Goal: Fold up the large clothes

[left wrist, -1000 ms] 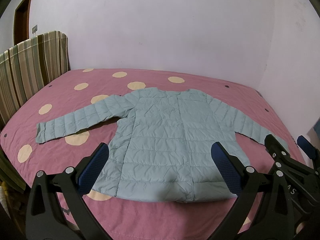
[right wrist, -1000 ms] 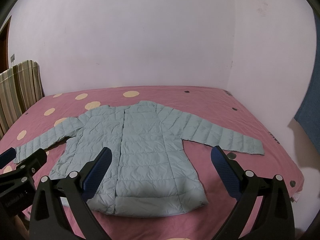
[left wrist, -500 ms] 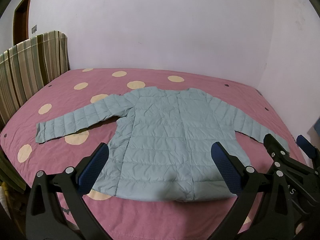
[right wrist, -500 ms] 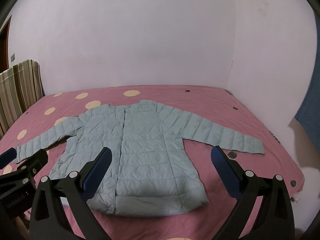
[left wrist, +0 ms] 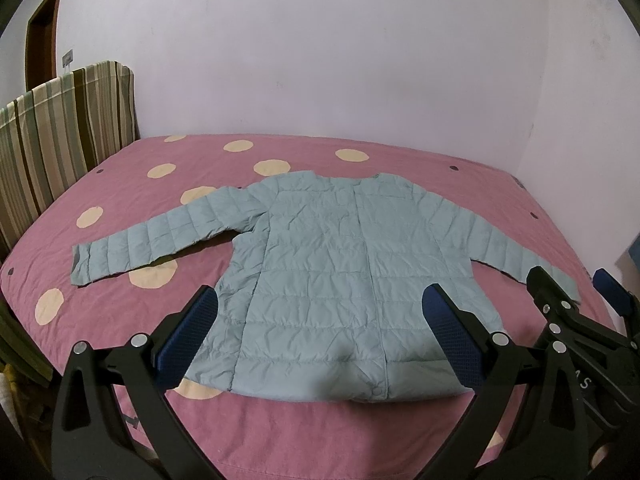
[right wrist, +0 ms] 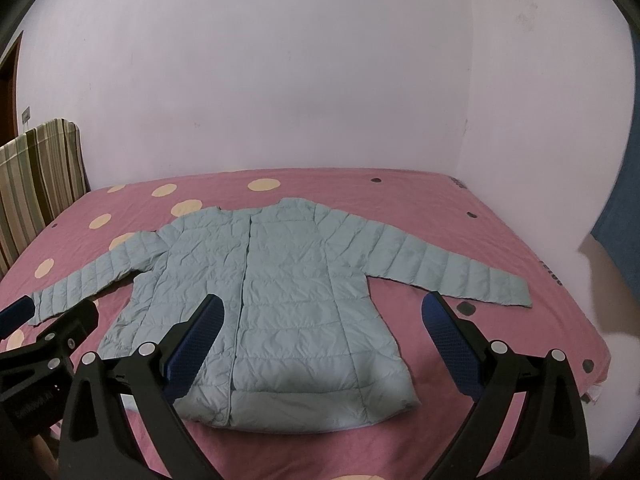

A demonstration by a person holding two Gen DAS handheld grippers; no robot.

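Pale-blue quilted jacket (left wrist: pixel 344 264), one, flat before two wide-jawed grippers.

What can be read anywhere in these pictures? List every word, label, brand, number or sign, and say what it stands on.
"A S": white letters on the black body of the right gripper, seen in the left wrist view; possibly part of a longer marking.
Faint print on the body of the left gripper: too blurred to read.
Dark lettering along the right edge of the bed sheet: too small and warped to read.
Jacket: no readable label.
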